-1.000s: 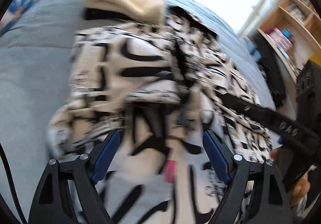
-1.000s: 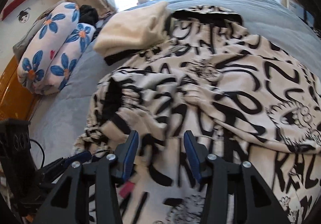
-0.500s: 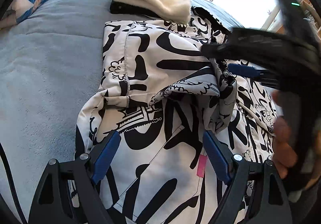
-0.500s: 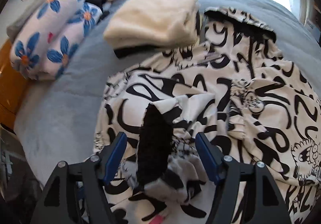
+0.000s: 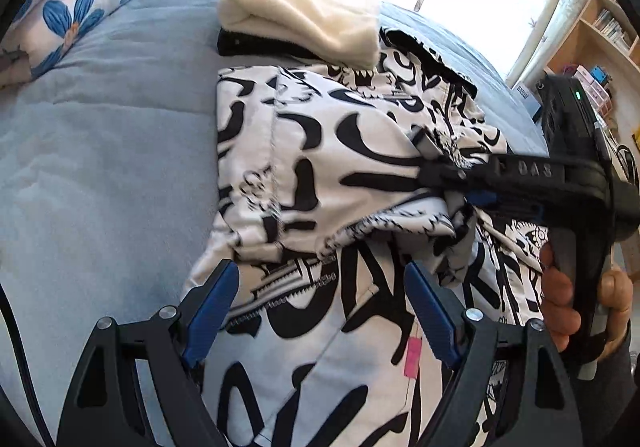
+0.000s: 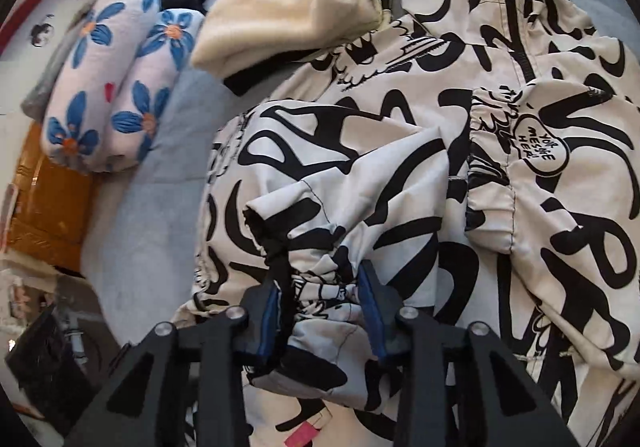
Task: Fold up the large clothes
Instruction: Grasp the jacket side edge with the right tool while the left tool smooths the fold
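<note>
A large white jacket with black graffiti print (image 5: 320, 151) lies spread on the bed, its left sleeve folded across the body. My left gripper (image 5: 320, 299) hovers open above the jacket's lower part, with nothing between its blue pads. My right gripper (image 6: 320, 303) has the sleeve's gathered cuff (image 6: 280, 231) bunched between its pads, and its jaws are closing on it. In the left wrist view the right gripper (image 5: 448, 183) reaches in from the right, pinching that fabric, with a person's hand (image 5: 560, 307) on its grip.
A folded cream fleece garment (image 5: 300, 15) rests on the jacket's top edge near the collar. Flower-print pillows (image 6: 108, 87) lie at the head of the grey-blue bed (image 5: 100, 167). A bookshelf (image 5: 600, 27) stands beyond the bed's right side.
The right gripper came down over the sleeve cuff, spread wide around it, then narrowed onto the bunched fabric. The left gripper stayed open over the jacket's lower part.
</note>
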`<state>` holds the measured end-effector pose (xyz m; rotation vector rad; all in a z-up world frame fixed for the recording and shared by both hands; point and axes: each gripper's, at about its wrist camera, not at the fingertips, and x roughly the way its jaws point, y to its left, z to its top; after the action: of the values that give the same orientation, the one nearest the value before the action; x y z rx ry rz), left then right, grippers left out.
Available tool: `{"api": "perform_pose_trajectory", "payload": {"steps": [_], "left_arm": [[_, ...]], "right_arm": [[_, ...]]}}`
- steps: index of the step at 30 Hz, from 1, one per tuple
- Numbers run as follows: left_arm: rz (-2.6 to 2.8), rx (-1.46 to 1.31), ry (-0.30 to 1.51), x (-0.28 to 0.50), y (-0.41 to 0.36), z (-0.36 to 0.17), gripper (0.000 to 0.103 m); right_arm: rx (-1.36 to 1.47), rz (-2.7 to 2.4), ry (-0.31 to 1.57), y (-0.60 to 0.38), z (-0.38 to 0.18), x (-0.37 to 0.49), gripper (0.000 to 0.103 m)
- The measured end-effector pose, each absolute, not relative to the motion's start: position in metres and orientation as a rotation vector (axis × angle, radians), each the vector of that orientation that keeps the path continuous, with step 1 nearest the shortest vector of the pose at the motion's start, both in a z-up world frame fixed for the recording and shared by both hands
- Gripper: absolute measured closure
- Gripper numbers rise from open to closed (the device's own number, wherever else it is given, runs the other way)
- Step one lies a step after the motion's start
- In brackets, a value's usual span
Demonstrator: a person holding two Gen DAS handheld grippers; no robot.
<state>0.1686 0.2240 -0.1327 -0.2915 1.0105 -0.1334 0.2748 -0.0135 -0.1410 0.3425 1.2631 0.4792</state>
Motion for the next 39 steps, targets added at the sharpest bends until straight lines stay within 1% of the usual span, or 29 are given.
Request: {"api": "perform_pose_trajectory", "payload": {"steps": [7,13,14,15,16,17,19,22,26,29,32,36,38,39], "left_arm": [[-0.113,-0.242,0.989,0.192,0.226,-0.123,0.020],[-0.062,-0.201,1.021,0.226,0.229,-0.131,0.020],[-0.058,-0.205,1.029,0.230,0.230,-0.133,0.020],[-0.052,-0.208,1.036,0.233,0.232,-0.135,0.020],[-0.048,-0.211,1.043,0.237,0.233,-0.138,0.020],[-0.045,-0.214,1.050,0.239,0.236,-0.140,0.020],[-0.040,-0.222,1.058,0.240,0.241,-0.142,0.020],[-0.029,-0.220,1.059,0.240,0.247,-0.144,0.020],[-0.018,-0.217,1.055,0.243,0.249,-0.145,0.020],[-0.007,-0.208,1.056,0.246,0.248,-0.147,0.020],[0.003,-0.195,1.067,0.252,0.245,-0.152,0.020],[0.016,-0.170,1.087,0.260,0.241,-0.161,0.020],[0.016,-0.164,1.109,0.266,0.240,-0.166,0.020],[0.009,-0.169,1.125,0.270,0.240,-0.168,0.020]], "right_arm": [[0.367,0.477,1.271,-0.030,-0.138,0.271,0.064],[0.281,0.379,1.258,-0.043,-0.140,0.271,0.064],[0.263,0.367,1.266,-0.044,-0.143,0.271,0.067],[0.251,0.367,1.267,-0.044,-0.144,0.271,0.073],[0.233,0.378,1.273,-0.043,-0.145,0.270,0.091],[0.205,0.375,1.271,-0.041,-0.143,0.269,0.091],[0.148,0.385,1.224,-0.036,-0.128,0.264,0.091],[0.101,0.430,1.086,-0.034,-0.085,0.253,0.092],[0.163,0.466,0.887,-0.058,-0.028,0.244,0.091],[0.211,0.434,0.781,-0.091,-0.008,0.240,0.092],[0.269,0.344,0.821,-0.127,-0.028,0.246,0.092],[0.337,0.201,0.997,-0.171,-0.104,0.265,0.091],[0.355,0.156,1.071,-0.183,-0.138,0.268,0.085],[0.397,0.150,1.110,-0.192,-0.151,0.269,0.084]]}}
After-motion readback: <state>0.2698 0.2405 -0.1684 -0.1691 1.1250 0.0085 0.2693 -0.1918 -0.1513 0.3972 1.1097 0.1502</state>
